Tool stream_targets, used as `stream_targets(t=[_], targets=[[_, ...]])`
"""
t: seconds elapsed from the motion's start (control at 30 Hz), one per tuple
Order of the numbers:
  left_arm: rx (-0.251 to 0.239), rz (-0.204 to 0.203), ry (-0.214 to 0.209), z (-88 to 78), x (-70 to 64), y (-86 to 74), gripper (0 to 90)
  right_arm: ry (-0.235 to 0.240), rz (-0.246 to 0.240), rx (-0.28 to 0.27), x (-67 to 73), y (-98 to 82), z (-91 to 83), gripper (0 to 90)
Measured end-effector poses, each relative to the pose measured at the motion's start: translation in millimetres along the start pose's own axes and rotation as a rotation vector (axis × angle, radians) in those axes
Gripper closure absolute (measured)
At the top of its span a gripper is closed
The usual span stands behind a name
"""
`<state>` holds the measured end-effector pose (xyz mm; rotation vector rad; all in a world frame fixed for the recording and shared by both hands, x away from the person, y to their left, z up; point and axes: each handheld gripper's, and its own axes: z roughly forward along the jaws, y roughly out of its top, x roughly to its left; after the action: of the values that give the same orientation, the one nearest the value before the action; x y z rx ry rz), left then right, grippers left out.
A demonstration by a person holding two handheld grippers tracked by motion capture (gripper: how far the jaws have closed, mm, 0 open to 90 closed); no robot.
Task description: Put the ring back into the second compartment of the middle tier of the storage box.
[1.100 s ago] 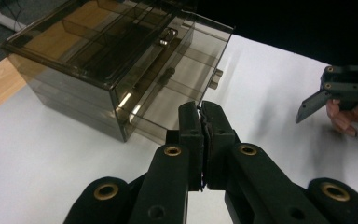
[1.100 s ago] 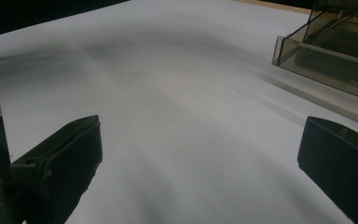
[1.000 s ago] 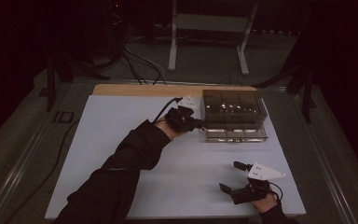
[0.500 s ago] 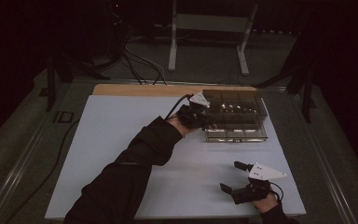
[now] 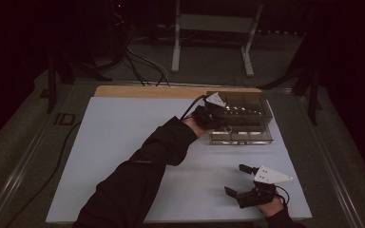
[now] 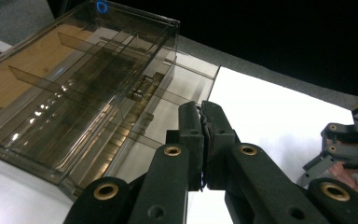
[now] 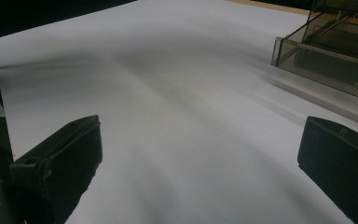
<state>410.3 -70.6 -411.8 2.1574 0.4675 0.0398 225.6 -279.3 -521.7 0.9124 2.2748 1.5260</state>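
We see the left gripper, jaws closed on nothing, at the divided clear box, contents indistinct, and the right gripper open on the white table

We saw a clear, smoke-tinted plastic organizer box lying flat at the far right of the white table surface, its far edge over the bare wooden strip. Thin dividers split it into long and short compartments. Small objects sat in some of them, too dim and blurred for us to identify.
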Motion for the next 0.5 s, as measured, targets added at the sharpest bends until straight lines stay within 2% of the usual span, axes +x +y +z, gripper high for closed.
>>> stream_targets(t=[0.2, 0.37, 0.5], targets=[[-0.011, -0.012, -0.013, 12.3, 3.2, 3.6, 90.0, -0.002, 0.0, 0.004, 0.2, -0.6, 0.1, 0.0], [0.011, -0.004, -0.015, 22.1, 3.8, 6.2, 90.0, -0.004, -0.002, 0.002, 0.3, -0.5, -0.8, 0.0], [0.009, -0.008, -0.016, 29.2, 4.3, 7.4, 90.0, -0.005, -0.003, 0.003, 0.4, -0.8, -1.2, 0.0]])
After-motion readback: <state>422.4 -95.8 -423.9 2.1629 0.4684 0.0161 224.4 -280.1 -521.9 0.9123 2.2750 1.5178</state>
